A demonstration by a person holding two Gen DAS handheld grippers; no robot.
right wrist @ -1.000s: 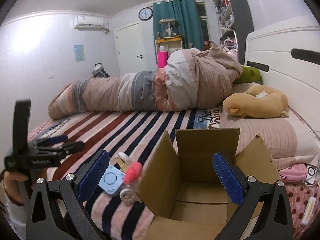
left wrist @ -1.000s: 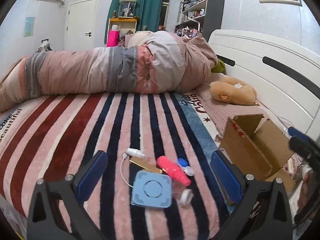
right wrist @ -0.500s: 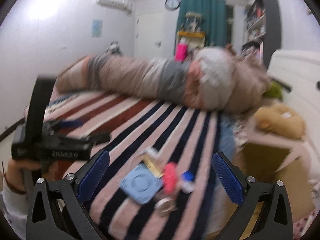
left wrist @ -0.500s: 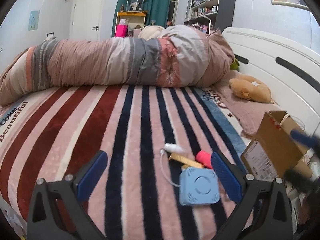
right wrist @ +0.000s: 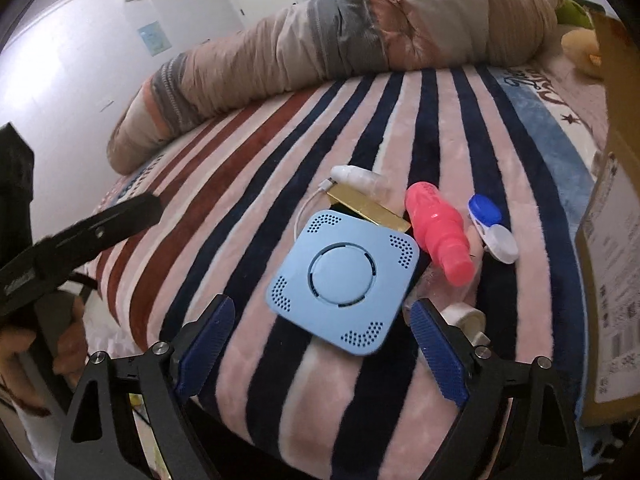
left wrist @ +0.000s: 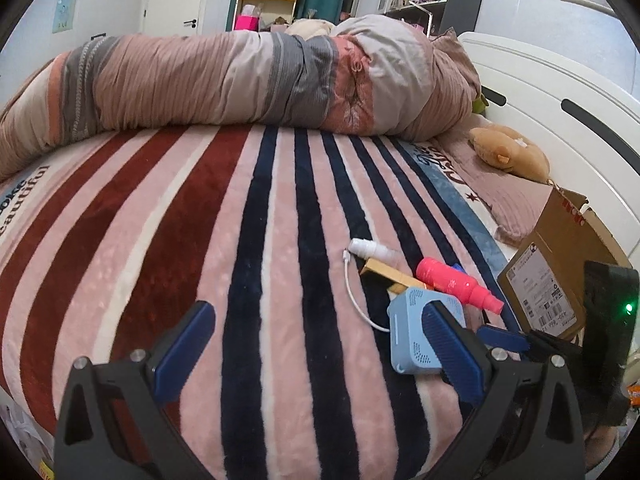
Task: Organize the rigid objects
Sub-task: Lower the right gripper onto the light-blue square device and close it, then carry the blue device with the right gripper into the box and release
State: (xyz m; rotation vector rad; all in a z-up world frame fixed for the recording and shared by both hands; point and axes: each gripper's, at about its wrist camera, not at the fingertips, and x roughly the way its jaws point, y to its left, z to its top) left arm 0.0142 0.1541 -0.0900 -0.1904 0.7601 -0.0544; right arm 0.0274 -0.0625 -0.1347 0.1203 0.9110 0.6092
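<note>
A light blue square device [right wrist: 344, 276] lies on the striped blanket [right wrist: 440, 120] among a pink spray bottle [right wrist: 438, 236], a gold box [right wrist: 368, 208], a small white bottle [right wrist: 360, 178], a blue-and-white lens case [right wrist: 490, 220] and a tape roll [right wrist: 464, 318]. My right gripper [right wrist: 320, 340] hovers over the device's near edge; its jaws are closing, and the pads are clear of the device. My left gripper [left wrist: 318, 348] is open over bare blanket, with the device [left wrist: 416, 332] just behind its right finger. An open cardboard box [left wrist: 560, 264] stands to the right.
A rolled duvet [left wrist: 240, 80] runs across the far side of the bed. A tan plush toy [left wrist: 508, 152] lies by the white headboard [left wrist: 560, 92]. A white cable [left wrist: 356, 304] trails from the pile. The bed's near edge is just below both grippers.
My right gripper swung left and down from above the cardboard box to the pile, and its jaws narrowed a little. My left gripper shifted left and lower, so the pile now sits at its right.
</note>
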